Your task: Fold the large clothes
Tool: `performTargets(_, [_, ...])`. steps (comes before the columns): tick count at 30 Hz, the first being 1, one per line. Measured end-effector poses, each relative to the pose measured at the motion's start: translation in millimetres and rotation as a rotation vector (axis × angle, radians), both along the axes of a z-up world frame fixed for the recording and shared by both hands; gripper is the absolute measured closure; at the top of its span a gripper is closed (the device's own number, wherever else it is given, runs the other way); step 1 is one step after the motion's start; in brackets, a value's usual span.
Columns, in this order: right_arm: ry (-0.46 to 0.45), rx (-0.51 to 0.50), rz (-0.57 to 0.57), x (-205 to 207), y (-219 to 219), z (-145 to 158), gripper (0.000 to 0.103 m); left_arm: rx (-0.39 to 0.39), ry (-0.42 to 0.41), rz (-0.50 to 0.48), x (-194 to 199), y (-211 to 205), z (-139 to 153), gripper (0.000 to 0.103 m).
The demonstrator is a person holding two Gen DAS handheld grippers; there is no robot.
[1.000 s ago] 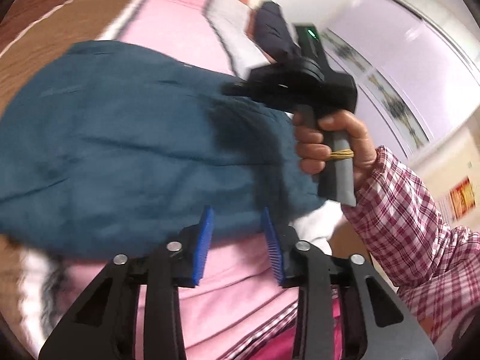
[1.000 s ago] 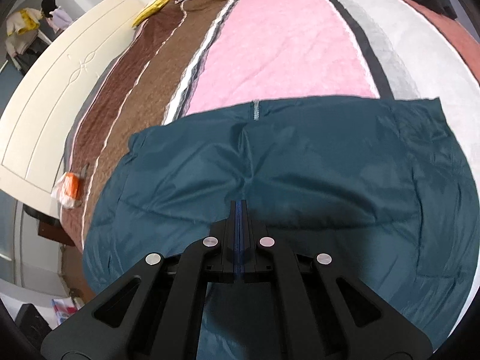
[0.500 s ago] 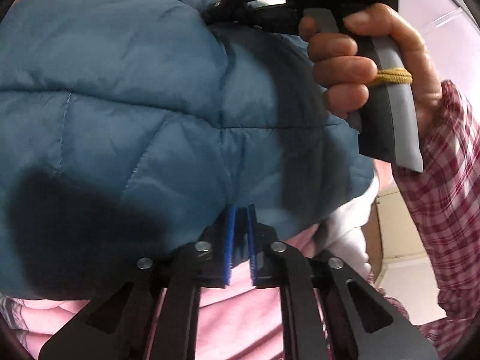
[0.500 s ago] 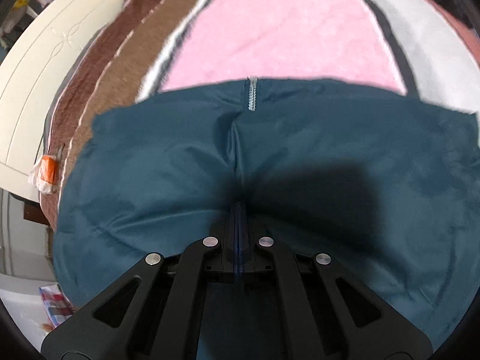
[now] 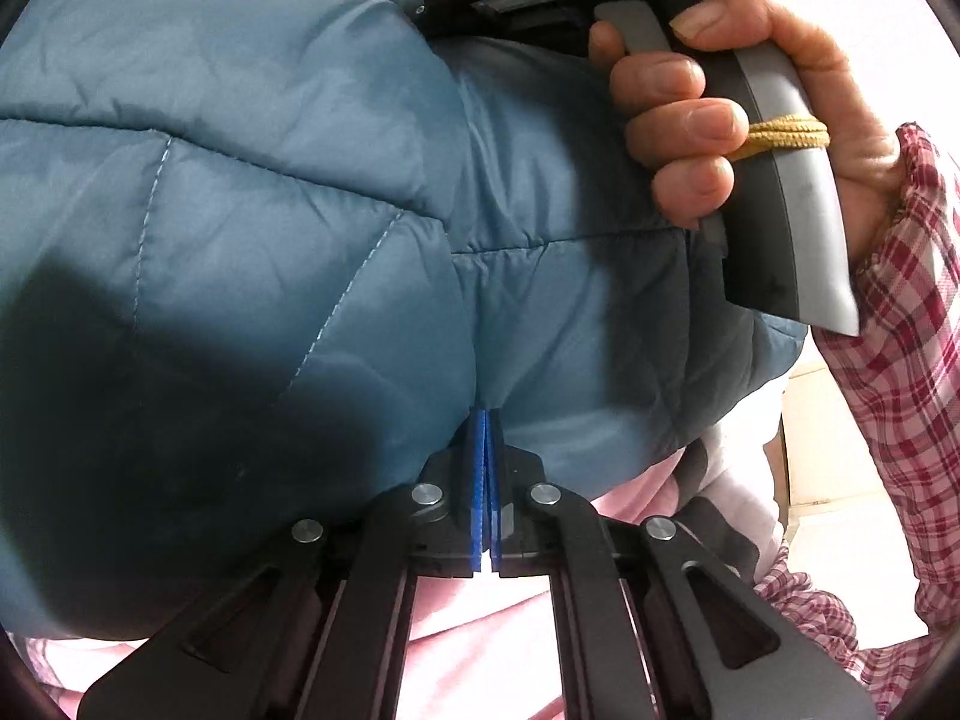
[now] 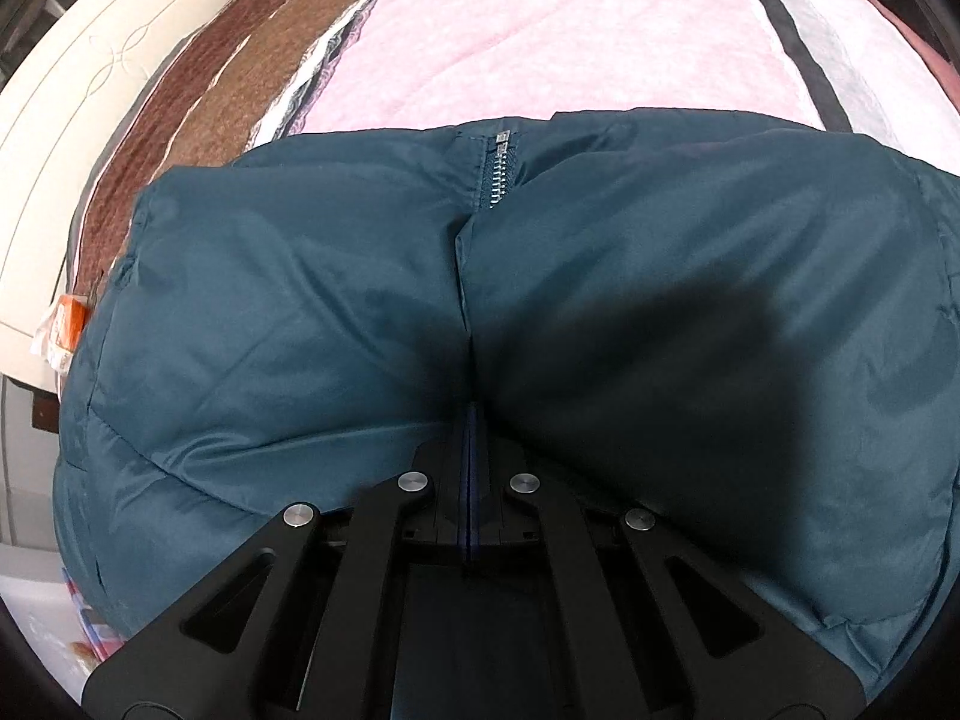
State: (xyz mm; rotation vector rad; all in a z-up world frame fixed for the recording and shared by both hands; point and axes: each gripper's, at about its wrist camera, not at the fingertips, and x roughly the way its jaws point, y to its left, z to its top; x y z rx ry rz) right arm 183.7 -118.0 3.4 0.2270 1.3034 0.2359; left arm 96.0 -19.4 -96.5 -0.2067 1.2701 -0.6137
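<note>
A teal quilted jacket point(image 5: 252, 228) fills the left wrist view, lying on a bed. My left gripper point(image 5: 487, 420) is closing its blue pads the last bit and pinches a fold of the jacket near its edge. At the top right a hand point(image 5: 690, 120) grips the grey handle point(image 5: 792, 222) of the right tool, whose fingers are hidden behind the jacket. In the right wrist view the jacket point(image 6: 660, 276) shows its zipper point(image 6: 499, 171) at the far edge. My right gripper point(image 6: 469, 414) is shut on the fabric along the centre seam, which puckers into its tips.
The bed cover point(image 6: 540, 30) has pink, brown, white and grey stripes beyond the jacket. A cream panel point(image 6: 78, 72) stands at the left, with an orange packet point(image 6: 63, 324) by the bed's edge. A red plaid sleeve point(image 5: 894, 372) runs down the right side.
My left gripper came down onto the jacket and its pads went from wide apart to shut on a fold. My right gripper sank lower, staying shut on the fabric; the jacket looms larger.
</note>
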Motion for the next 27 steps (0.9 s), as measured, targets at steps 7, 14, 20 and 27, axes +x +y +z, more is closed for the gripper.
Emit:
performTargets(7, [-0.017,-0.034,-0.005,-2,6,1,0.103,0.017,-0.014,0.007,-1,6,8,0.098])
performTargets(14, [-0.001,-0.032,-0.022,1,4,11,0.103,0.047,-0.038,0.009,-11,-9,15,0.098])
performTargets(20, [-0.067,-0.003,0.002,-21,7,43,0.098,0.023,-0.099,0.016,-25,-3,47,0.065])
performTargets(27, [-0.194,0.047,0.027,-65,-5,96,0.098,-0.076,-0.202,0.181,-50,67,101,0.036])
